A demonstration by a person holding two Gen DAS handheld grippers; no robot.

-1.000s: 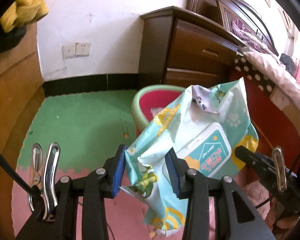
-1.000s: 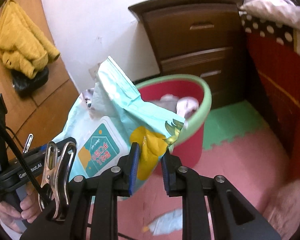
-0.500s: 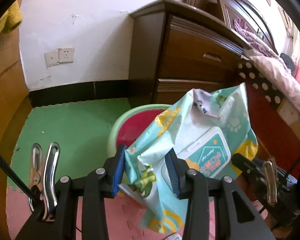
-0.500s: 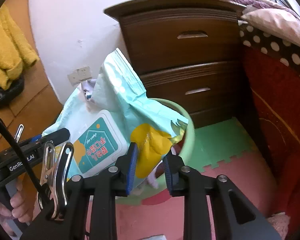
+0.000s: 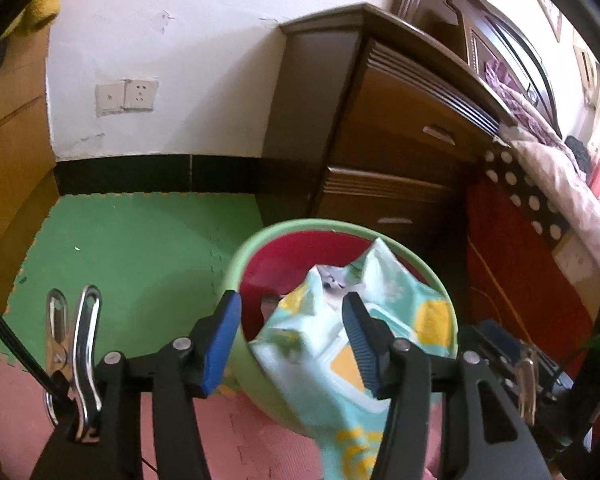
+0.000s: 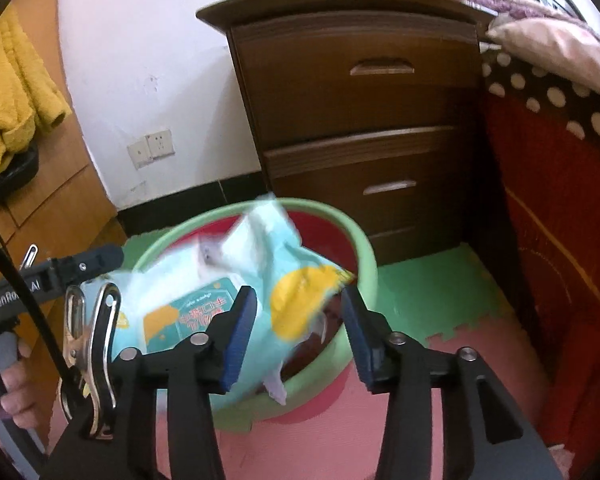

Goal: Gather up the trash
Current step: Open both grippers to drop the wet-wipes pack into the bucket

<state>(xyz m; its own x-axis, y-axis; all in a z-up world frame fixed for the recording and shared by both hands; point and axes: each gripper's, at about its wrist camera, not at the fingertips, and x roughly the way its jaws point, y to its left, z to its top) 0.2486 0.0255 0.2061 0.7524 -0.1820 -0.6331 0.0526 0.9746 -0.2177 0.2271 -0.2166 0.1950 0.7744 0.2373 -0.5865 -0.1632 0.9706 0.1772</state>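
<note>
With both jaws opening clear of the wet-wipe pack [image 6: 204,304], the left gripper [image 5: 292,340] and right gripper [image 6: 300,328] are best kept spread above the green-rimmed bin [image 6: 364,248] until the pack is dropped inside.

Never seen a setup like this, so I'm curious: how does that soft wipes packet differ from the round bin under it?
The wipes packet is limp, crumpled, pale blue with yellow patches; the bin is rigid, round, green-rimmed and red inside. The packet is blurred and tilted over the rim; the bin stands upright on the floor mat. Both look plastic.
</note>
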